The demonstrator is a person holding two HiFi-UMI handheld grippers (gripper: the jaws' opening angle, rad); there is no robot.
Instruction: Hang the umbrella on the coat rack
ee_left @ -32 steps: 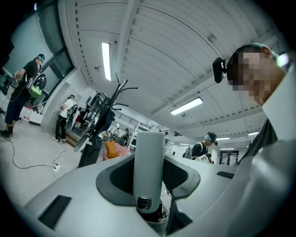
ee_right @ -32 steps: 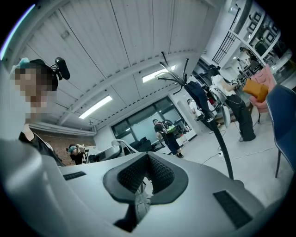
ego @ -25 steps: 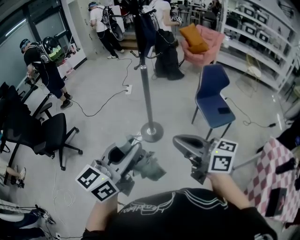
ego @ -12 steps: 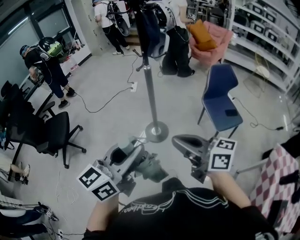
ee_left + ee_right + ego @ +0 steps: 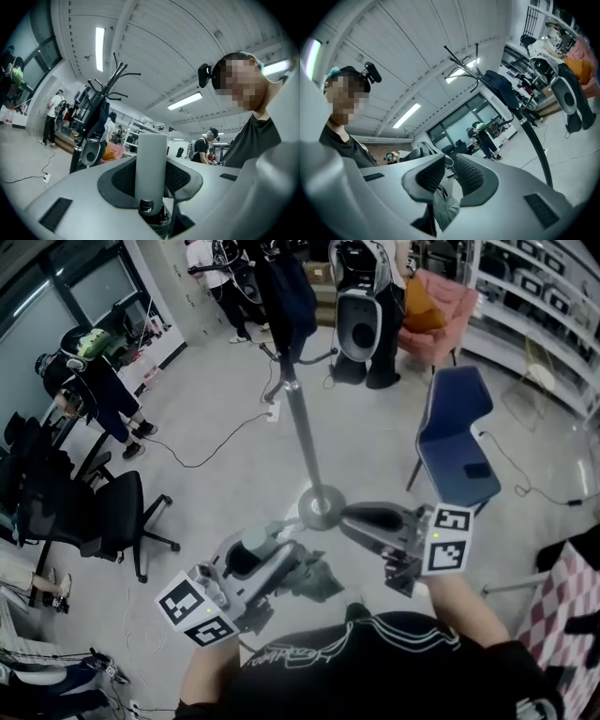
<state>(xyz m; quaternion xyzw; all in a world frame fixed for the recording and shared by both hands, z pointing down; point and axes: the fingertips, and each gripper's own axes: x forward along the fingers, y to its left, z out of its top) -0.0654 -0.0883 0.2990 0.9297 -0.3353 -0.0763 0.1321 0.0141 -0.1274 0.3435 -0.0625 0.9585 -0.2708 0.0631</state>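
**Item 1.** Tall grey metal coat rack on a round floor base (image 5: 302,432). It stands upright ahead of the person, well apart from both grippers. A dark garment (image 5: 281,292) hangs near its top. No umbrella is on it, so the hanging is not yet done.

**Item 2.** Folded grey fabric umbrella with a pale cylindrical handle (image 5: 314,579). It is carried low, near the person's chest and short of the rack's base.

**Item 3.** Left gripper (image 5: 258,554). The jaws are clamped on the umbrella handle, with a pad pressing each side.

**Item 4.** Right gripper (image 5: 449,174). The jaws have just been opening to a narrow gap. Nothing lies between the pads, and the grey fabric shows only beyond them.

**Status (judged).** The umbrella is in hand. What remains is to approach the rack, lift the umbrella to a free hook, catch it there and release.
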